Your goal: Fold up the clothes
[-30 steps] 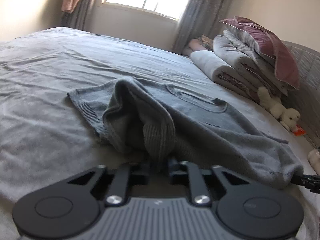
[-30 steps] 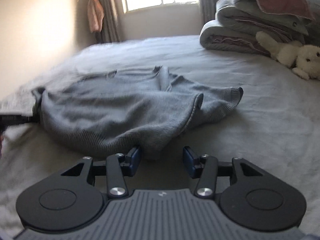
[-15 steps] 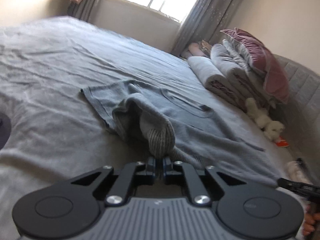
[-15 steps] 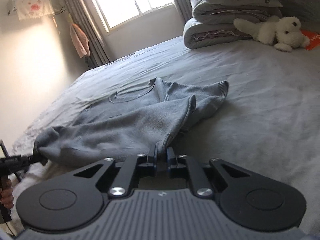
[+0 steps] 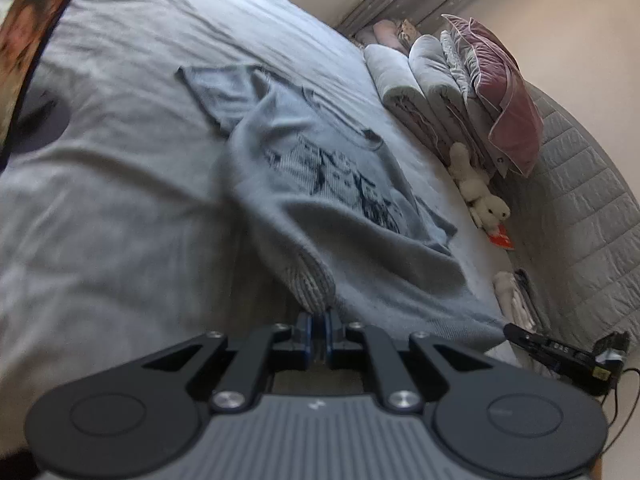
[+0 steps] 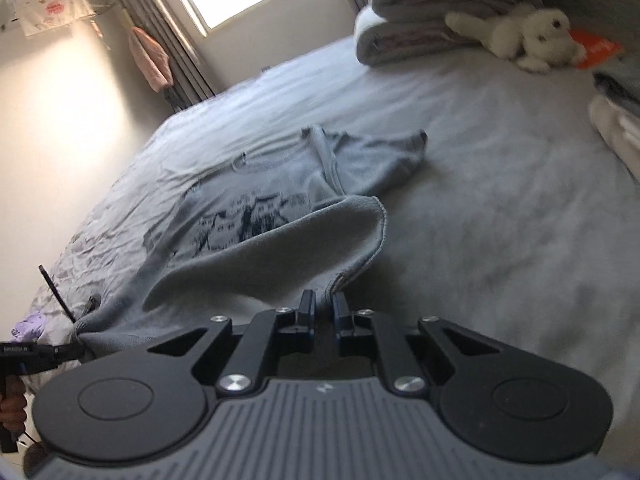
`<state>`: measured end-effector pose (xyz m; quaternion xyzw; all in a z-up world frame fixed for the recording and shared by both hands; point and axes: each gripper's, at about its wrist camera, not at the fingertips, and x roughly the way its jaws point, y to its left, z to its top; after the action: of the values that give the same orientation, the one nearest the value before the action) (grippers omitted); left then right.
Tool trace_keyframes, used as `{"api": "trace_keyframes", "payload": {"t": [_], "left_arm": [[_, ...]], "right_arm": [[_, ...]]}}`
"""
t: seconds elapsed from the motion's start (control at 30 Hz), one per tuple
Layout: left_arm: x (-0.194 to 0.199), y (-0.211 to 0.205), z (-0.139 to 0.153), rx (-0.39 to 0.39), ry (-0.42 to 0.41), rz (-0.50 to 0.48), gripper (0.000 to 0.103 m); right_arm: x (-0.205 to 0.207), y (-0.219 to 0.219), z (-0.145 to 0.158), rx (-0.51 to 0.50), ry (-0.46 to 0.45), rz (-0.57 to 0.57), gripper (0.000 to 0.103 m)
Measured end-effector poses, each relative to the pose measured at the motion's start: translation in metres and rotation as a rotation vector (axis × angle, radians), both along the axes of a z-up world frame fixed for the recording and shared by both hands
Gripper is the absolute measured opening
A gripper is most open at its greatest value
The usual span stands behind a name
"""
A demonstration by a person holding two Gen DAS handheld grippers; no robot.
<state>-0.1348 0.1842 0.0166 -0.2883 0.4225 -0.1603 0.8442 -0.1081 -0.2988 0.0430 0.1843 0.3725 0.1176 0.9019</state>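
sweater [image 5: 344, 200]: lying mid-bed [image 5: 100, 200], hem nearest, collar toward window
left gripper [image 5: 317, 330]: fingers clamping hem
right gripper [image 6: 323, 312]: fingers pinching opposite hem corner
tip: be keeping hem taut, both corners level

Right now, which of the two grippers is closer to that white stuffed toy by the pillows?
Right. The right gripper grips the sweater's hem on the side toward the white stuffed toy. The left gripper clamps the opposite hem corner, farther from the toy.
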Motion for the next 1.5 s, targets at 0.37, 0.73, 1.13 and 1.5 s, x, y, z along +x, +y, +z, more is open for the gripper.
{"api": "trace_keyframes", "payload": {"t": [0.37, 0.73, 1.13, 1.5], "left_arm": [[-0.038, 0.008, -0.023, 0.091, 0.052, 0.018, 0.003], [-0.037, 0.013, -0.036, 0.145, -0.007, 0.051, 0.043], [-0.035, 0.026, -0.047, 0.046, 0.027, 0.104, 0.046], [-0.031, 0.022, -0.050, 0.004, 0.037, 0.093, 0.053]], "right_arm": [[-0.033, -0.001, -0.016, -0.022, 0.108, -0.002, 0.011], [-0.048, -0.021, -0.038, 0.024, 0.112, -0.040, 0.040], [-0.044, 0.024, -0.063, 0.004, 0.130, 0.077, 0.035], [-0.043, -0.030, -0.047, 0.003, 0.094, -0.123, 0.008]]}}
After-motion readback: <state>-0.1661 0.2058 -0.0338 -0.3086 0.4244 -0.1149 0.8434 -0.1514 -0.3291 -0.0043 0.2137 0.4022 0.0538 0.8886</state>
